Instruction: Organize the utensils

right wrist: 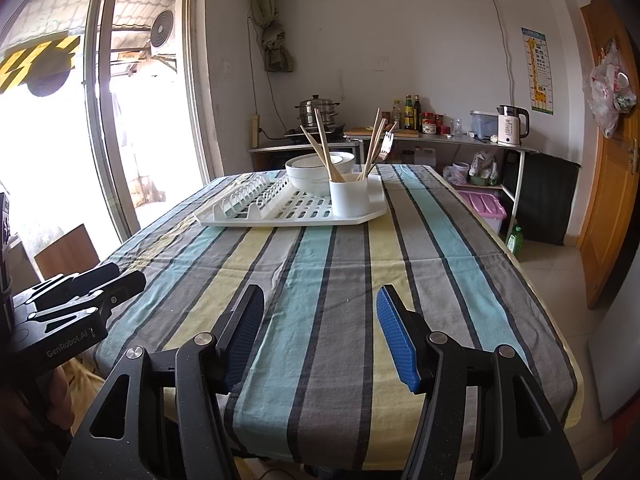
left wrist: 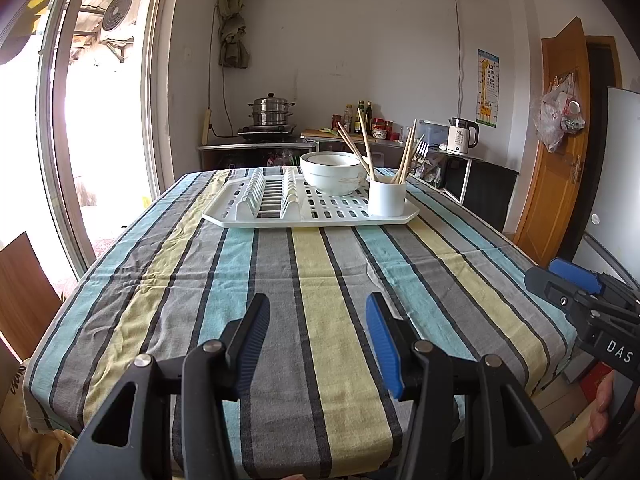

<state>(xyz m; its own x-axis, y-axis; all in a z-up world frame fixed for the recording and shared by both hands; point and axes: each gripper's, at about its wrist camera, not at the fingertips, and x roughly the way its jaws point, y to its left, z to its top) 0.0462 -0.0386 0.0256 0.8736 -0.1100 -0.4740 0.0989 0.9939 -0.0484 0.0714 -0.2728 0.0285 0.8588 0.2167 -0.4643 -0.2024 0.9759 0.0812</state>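
Note:
A white dish rack tray [left wrist: 224, 216] [right wrist: 224, 218] lies at the far end of the striped table. On it stand stacked white bowls [left wrist: 332, 172] [right wrist: 312, 176] and a white cup [left wrist: 387, 198] [right wrist: 349, 196] holding several wooden chopsticks [left wrist: 365, 140] [right wrist: 322, 140] and a metal fork [left wrist: 420, 151] [right wrist: 387, 142]. My left gripper [left wrist: 318, 308] hovers open over the near part of the cloth with nothing between its fingers. My right gripper [right wrist: 320, 300] is likewise open and empty, far short of the tray.
The striped tablecloth [left wrist: 312, 280] [right wrist: 344, 264] covers the table. Behind it a counter carries a steel steamer pot [left wrist: 271, 111], bottles and a white kettle [left wrist: 462, 136]. A glass door is at the left, a wooden door [left wrist: 560, 140] at the right, a wooden chair back [left wrist: 20, 284] near left.

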